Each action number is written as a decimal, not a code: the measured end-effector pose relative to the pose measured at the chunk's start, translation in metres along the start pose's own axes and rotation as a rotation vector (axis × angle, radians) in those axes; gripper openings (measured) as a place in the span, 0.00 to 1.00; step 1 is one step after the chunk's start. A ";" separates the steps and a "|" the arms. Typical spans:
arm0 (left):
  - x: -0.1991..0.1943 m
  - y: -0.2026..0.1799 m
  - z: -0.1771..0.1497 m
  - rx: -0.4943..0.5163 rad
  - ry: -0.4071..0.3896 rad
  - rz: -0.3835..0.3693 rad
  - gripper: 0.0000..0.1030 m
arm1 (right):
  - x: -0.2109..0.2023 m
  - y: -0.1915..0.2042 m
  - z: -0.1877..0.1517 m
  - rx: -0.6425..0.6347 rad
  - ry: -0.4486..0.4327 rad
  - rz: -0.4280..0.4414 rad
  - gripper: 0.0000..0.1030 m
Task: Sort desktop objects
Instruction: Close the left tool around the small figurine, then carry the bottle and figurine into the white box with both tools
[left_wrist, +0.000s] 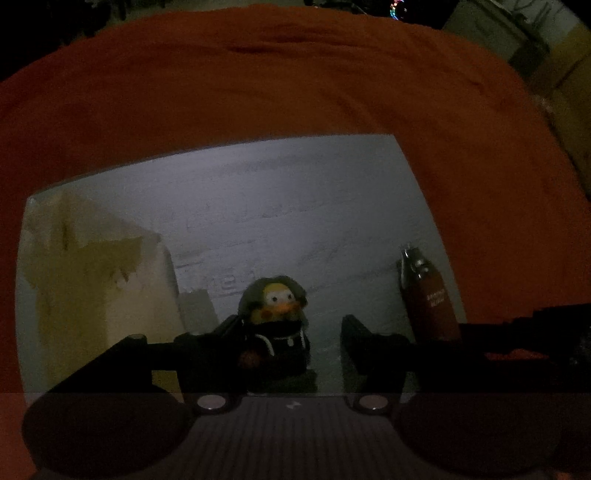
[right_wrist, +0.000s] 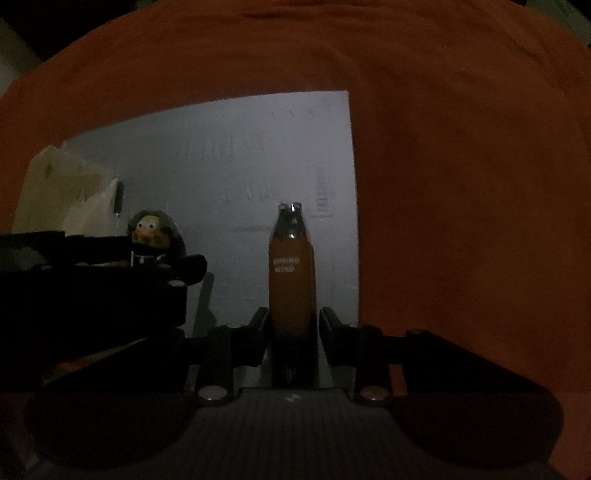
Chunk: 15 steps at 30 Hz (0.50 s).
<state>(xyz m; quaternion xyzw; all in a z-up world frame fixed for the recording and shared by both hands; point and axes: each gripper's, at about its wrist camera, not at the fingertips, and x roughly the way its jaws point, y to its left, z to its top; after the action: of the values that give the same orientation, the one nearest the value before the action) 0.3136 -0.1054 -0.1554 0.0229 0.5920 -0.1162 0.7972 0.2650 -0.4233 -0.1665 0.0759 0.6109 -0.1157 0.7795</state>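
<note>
a: it's very dim in both views. the lower part of the duck toy (left_wrist: 275, 325) sinks into shadow between the left gripper (left_wrist: 291, 343) fingers, so i can't tell whether the pads touch it.

b: and in the right wrist view the left gripper (right_wrist: 110, 273) body covers the toy (right_wrist: 153, 232) from the chest down. the base of the red nail clipper (right_wrist: 291, 280) runs into darkness near the camera.

a: left gripper jaws stand wide apart, the toy between them, closer to the left finger (left_wrist: 225, 332).

b: right gripper (right_wrist: 291, 325) jaws are narrow, one on each side of the clipper's lower end, just beside it. contact is too dark to judge.

a: the toy is a yellow duck face with an orange beak, dark hood and black top, upright on the grey mat (left_wrist: 295, 206).

b: the clipper lies on the same mat (right_wrist: 229, 155), metal tip pointing away, white lettering on its red body. a pale box (left_wrist: 92, 266) sits to the left, orange cloth (left_wrist: 295, 92) all around.
</note>
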 end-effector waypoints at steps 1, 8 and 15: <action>-0.001 0.000 0.000 0.006 -0.006 0.013 0.42 | 0.000 0.001 -0.001 -0.008 -0.006 -0.006 0.31; -0.025 0.016 -0.003 -0.008 -0.042 0.011 0.31 | -0.008 0.001 -0.005 -0.022 -0.028 -0.004 0.27; -0.064 0.026 -0.002 -0.033 -0.075 0.001 0.30 | -0.039 0.000 -0.008 -0.001 -0.077 0.018 0.27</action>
<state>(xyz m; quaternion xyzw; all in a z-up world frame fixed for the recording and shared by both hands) 0.2997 -0.0701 -0.0984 0.0055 0.5633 -0.1067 0.8193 0.2487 -0.4176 -0.1305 0.0765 0.5798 -0.1111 0.8035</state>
